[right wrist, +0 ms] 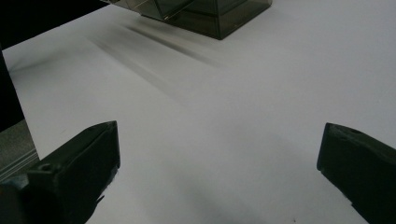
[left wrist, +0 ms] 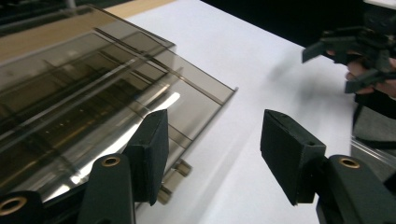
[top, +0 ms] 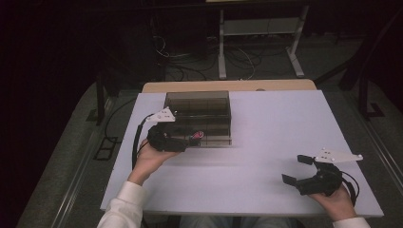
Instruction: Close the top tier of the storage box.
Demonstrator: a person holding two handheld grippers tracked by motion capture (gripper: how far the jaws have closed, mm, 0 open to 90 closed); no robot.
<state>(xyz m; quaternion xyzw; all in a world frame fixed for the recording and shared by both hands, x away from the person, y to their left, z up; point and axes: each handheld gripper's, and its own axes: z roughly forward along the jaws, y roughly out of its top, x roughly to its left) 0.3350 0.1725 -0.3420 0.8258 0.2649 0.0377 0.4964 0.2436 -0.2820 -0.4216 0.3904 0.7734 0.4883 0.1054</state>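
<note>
organizer box (top: 198, 110) on table (top: 266, 142), far-left, seemingly

White table (top: 266, 156), grey floor (top: 71, 142), cables (top: 237, 59), metal frame legs (top: 222, 47)

A white table (top: 285, 142) stands on grey carpet (top: 62, 156); behind it, cables (top: 237, 59) and a dim room.

Left tool (top: 187, 141): black body, grey three-cornered plate on top, black cable trailing, brass-coloured rivets at the base of its black block-shaped jaws. Right tool (top: 297, 170): same black build and grey plate. Both forearms wear white sleeves (top: 123, 206).
</note>
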